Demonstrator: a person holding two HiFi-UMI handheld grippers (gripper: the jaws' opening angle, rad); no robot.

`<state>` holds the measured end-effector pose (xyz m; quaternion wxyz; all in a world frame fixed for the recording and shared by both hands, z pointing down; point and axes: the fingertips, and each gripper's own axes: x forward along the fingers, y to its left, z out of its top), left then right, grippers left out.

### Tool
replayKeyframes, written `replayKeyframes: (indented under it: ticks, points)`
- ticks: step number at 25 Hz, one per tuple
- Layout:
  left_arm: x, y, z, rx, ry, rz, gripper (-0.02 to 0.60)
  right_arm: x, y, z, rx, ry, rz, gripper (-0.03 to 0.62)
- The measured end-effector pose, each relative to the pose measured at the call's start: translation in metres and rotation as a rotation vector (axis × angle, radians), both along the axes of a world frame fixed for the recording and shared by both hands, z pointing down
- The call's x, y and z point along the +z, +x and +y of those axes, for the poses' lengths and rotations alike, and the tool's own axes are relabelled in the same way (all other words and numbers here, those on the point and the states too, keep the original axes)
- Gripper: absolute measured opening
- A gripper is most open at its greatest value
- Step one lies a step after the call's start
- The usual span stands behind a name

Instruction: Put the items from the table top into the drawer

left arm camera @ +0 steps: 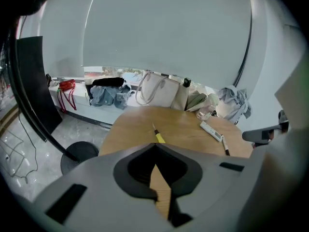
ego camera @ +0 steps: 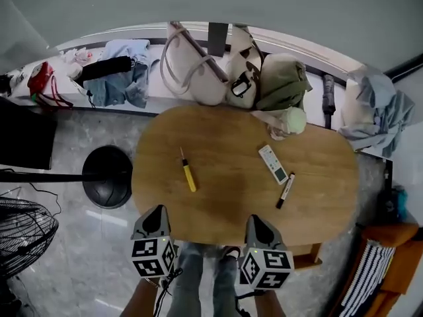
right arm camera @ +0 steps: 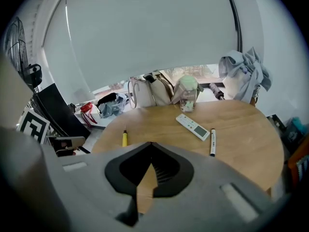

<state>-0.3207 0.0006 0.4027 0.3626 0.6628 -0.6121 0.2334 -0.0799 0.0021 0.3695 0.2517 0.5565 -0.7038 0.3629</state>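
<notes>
Three loose items lie on the oval wooden table (ego camera: 218, 144): a yellow-handled screwdriver (ego camera: 188, 174) left of centre, a white remote (ego camera: 273, 164) right of centre, and a black marker (ego camera: 285, 190) just nearer than the remote. They show again as the screwdriver (left arm camera: 158, 135), the remote (right arm camera: 193, 126) and the marker (right arm camera: 212, 142). My left gripper (ego camera: 156, 211) hangs over the table's near edge, shut and empty, well short of the screwdriver. The right gripper (ego camera: 255, 220) hovers beside it at the near edge, also shut with nothing in it. No drawer shows in any view.
Handbags (ego camera: 198, 68), a folded green cloth (ego camera: 281, 78) and a green-lidded jar (ego camera: 291, 121) crowd the table's far edge. Clothes lie on the sill (ego camera: 122, 78) behind. A black round stand base (ego camera: 108, 176) and a fan (ego camera: 20, 233) stand on the floor at left; a striped-cushion chair (ego camera: 370, 269) at lower right.
</notes>
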Motion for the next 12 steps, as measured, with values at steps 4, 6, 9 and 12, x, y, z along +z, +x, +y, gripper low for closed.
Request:
replayKeyframes:
  ticks: [4,6,9,12]
  points:
    - [0.019,-0.013,0.008,-0.018,-0.014,-0.021,-0.008,0.025,-0.003,0.001,-0.013,-0.021,0.01,0.005]
    - [0.027,-0.02,0.012,-0.023,-0.024,-0.03,-0.008,0.033,-0.006,-0.001,-0.015,-0.022,0.014,0.005]
    - [0.036,-0.027,0.016,-0.027,-0.04,-0.038,-0.008,0.04,-0.01,-0.004,-0.012,-0.02,0.014,0.005]
    - [0.041,-0.032,0.018,-0.027,-0.047,-0.045,-0.008,0.047,-0.017,-0.007,-0.008,-0.028,-0.001,0.005]
